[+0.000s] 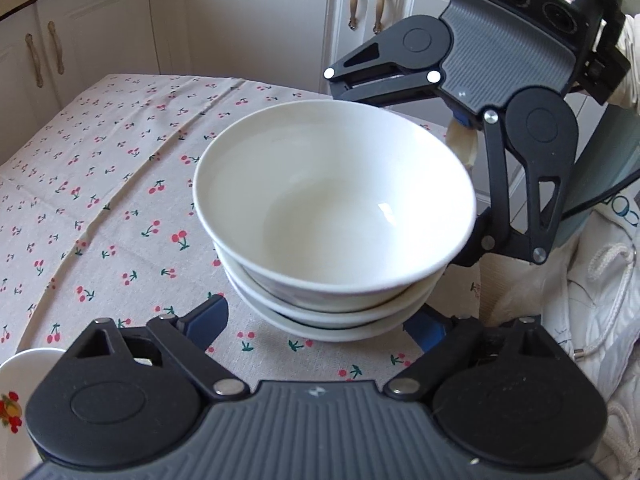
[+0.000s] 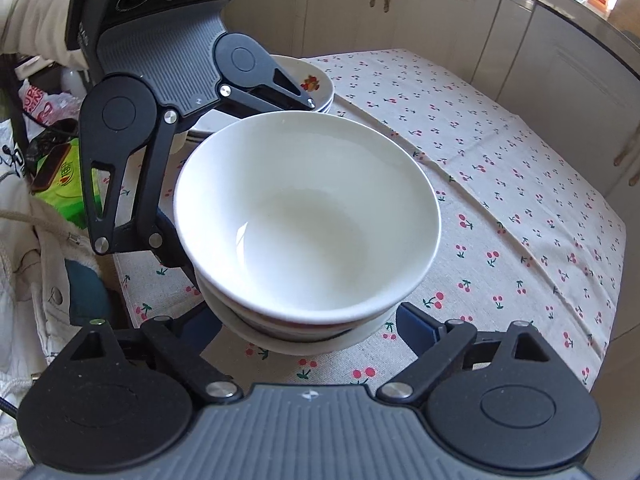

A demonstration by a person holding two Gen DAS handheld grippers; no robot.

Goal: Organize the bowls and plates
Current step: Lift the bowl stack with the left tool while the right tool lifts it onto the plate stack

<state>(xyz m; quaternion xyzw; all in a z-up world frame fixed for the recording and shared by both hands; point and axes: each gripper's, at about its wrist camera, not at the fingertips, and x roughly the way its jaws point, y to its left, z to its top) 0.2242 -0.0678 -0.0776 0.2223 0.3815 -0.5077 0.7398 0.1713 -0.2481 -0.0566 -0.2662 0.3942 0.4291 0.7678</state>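
Note:
A stack of three white bowls (image 1: 332,200) (image 2: 308,208) stands on the cherry-print tablecloth (image 1: 100,200). My left gripper (image 1: 316,320) reaches in from the near side, a blue pad (image 1: 208,316) on each side of the lowest bowl. A small gap shows at the left pad. My right gripper (image 2: 308,320) straddles the same stack from the opposite side; its right pad (image 2: 416,322) sits right beside the bottom bowl and its left pad is hidden. Each gripper's black fingers (image 1: 496,184) (image 2: 132,184) show in the other's view, flanking the stack.
A pile of fruit-patterned plates (image 2: 316,80) (image 1: 24,392) sits on the table beyond the left gripper. White cabinets (image 1: 256,20) stand behind the table. A person's white jacket (image 1: 600,320) is at the table's edge, with a green packet (image 2: 68,168) and bags off the table.

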